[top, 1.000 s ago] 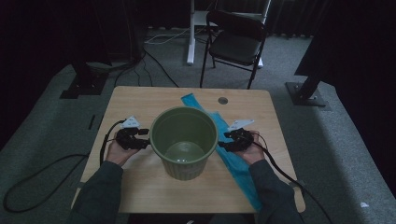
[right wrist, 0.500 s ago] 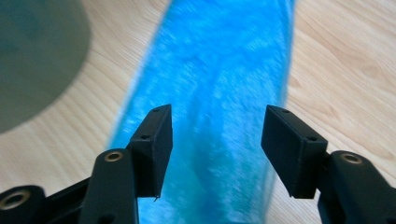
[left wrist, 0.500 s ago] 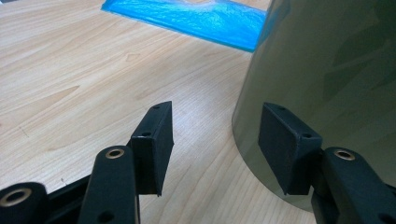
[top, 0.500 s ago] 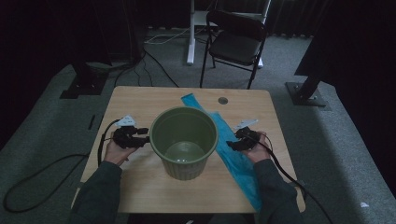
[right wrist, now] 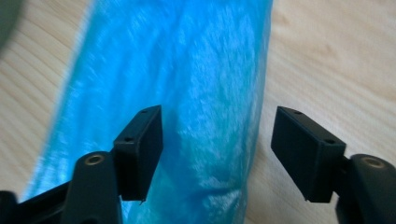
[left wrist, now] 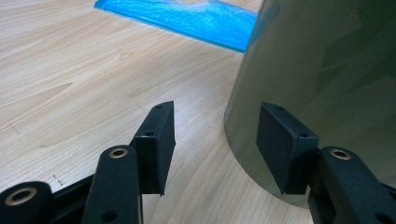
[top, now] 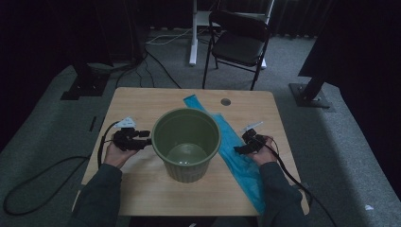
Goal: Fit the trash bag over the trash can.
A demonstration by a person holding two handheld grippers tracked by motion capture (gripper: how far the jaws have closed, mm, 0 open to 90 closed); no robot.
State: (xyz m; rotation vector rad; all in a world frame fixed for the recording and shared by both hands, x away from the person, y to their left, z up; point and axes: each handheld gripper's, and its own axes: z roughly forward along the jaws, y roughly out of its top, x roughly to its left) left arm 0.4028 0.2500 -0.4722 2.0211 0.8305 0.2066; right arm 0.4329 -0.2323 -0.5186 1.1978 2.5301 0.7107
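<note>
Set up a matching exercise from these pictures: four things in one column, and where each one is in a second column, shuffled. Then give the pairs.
Things
1. green bin
2. blue plastic bag
3. folding chair
4. left gripper

Places
A. on the floor beyond the table's far edge
B. flat on the table, running from behind the bin toward the near right corner
C. upright at the middle of the table
D. just off the bin's left side

Pairs: 1-C, 2-B, 3-A, 4-D
</note>
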